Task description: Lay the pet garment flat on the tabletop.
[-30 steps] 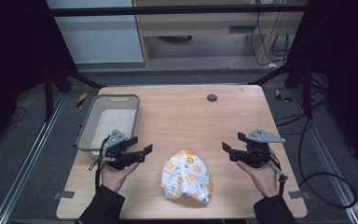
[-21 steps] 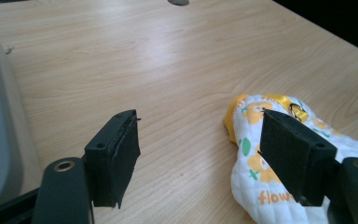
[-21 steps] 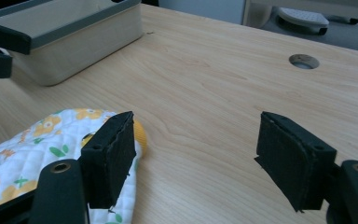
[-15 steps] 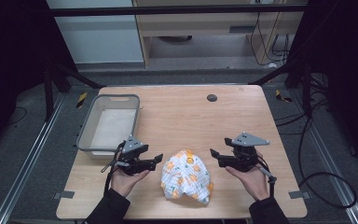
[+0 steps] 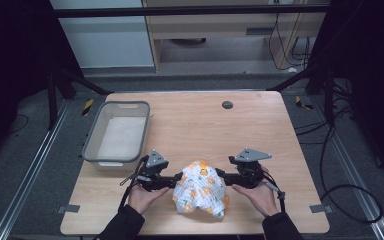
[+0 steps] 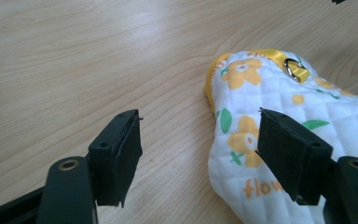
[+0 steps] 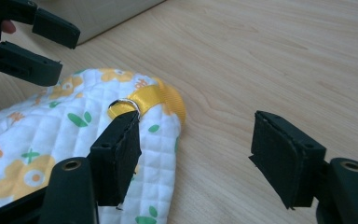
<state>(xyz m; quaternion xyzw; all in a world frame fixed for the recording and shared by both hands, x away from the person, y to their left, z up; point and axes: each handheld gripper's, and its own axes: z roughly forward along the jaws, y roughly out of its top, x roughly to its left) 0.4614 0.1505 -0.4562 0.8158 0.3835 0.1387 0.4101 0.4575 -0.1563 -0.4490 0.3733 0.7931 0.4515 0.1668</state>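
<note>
Two open grippers flank a quilted flower-print cloth on the wooden table.

High view: both hands reach in from 6 o'clock; the left gripper point(image 5: 172, 180) points toward 3 o'clock, the right gripper point(image 5: 223, 175) toward 9 o'clock, with the cloth point(image 5: 201, 194) between them near the table point(image 5: 190, 120) front edge. A grey bin point(image 5: 117, 134) sits at 10 o'clock.
Left gripper view: jaws stand wide, holding nothing; the cloth lies under the right-hand jaw, with orange letters "flow" legible.
Right gripper view: jaws have just been closing a little yet stay wide, gripping nothing; the cloth's yellow ribbon loop point(image 7: 144, 103) with its metal ring lies at the left-hand jaw's tip.
</note>
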